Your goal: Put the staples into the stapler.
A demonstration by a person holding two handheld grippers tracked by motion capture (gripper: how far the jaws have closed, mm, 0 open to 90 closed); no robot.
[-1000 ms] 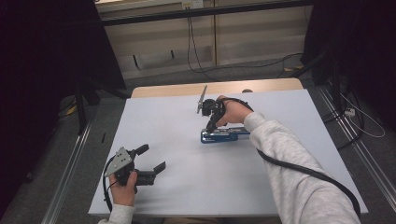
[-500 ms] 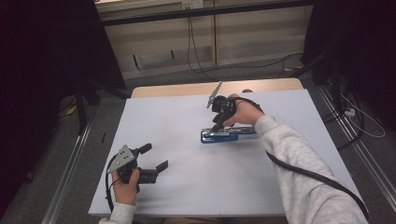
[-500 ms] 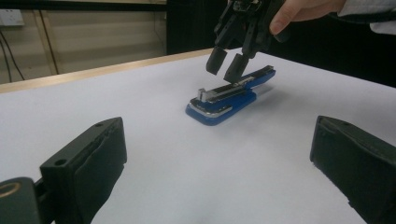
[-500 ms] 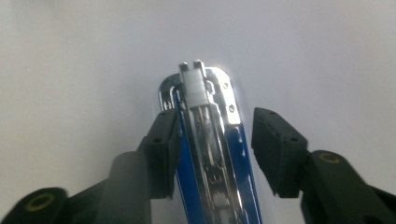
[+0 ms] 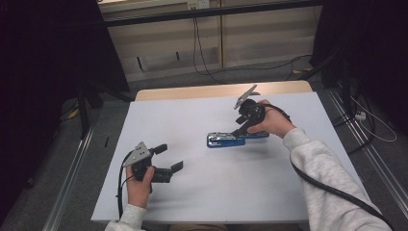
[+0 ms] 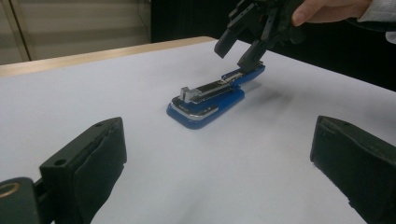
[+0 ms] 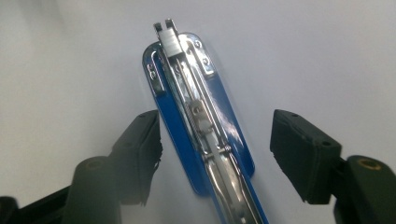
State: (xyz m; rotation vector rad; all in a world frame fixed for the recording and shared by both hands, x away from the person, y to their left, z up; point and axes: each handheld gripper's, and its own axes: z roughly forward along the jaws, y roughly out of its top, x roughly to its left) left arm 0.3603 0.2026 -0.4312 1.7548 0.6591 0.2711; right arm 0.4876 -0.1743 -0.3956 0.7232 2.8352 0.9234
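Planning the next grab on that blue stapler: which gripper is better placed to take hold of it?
The right gripper. It hovers directly over the stapler, its open jaws straddling the blue base with nothing pinched. The left gripper sits well away near the table's front edge, jaws open, merely pointing toward it.

Looked like a lab or test room: a wood-edged table under a white sheet (image 5: 192, 192), dark curtains (image 5: 43, 72) on both sides, loose black cables (image 5: 207, 57) on grey carpet, metal floor rails (image 5: 72, 183).
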